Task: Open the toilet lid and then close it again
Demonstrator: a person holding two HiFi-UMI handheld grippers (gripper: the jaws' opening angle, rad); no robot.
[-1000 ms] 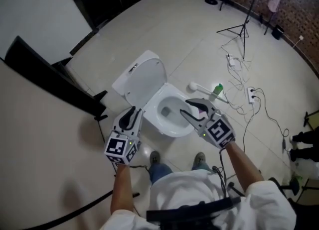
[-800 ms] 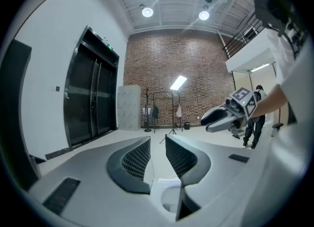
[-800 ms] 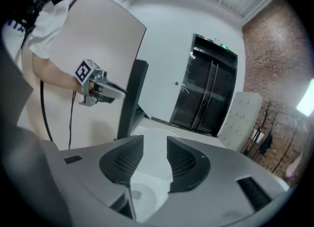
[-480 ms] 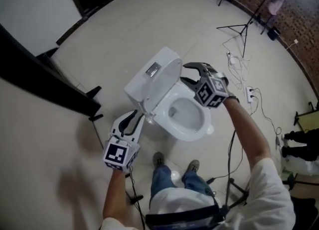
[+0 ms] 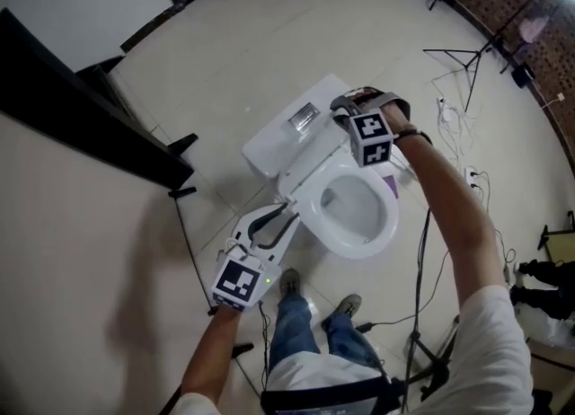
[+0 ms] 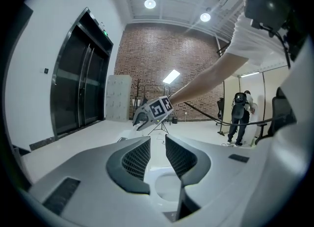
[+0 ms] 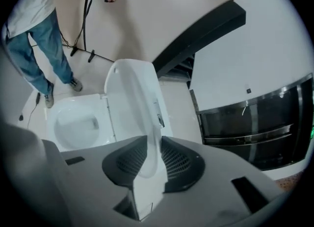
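The white toilet stands with its lid (image 5: 314, 154) raised against the tank, and the bowl (image 5: 355, 211) lies uncovered. My right gripper (image 5: 346, 108) reaches down over the lid's top edge. In the right gripper view the lid's rim (image 7: 135, 98) runs between the pads of that gripper (image 7: 149, 159); its jaws have just been closing and now press on the rim. My left gripper (image 5: 286, 217) hovers by the bowl's near left side, apart from it. It (image 6: 157, 152) stands open with nothing between its pads and looks over the bowl (image 6: 167, 191) towards the right gripper (image 6: 140, 120).
The tank (image 5: 274, 144) with its flush button sits behind the lid. A long black board (image 5: 90, 108) leans at the left. Cables and a tripod (image 5: 467, 63) lie on the floor at the right. My feet (image 5: 289, 283) stand before the bowl. Another person (image 6: 240, 118) stands far off.
My right gripper has swung from over the bowl up to the lid's top edge, rolled, and narrowed onto the rim. The left gripper has moved closer to the bowl's side. The lid stays upright.
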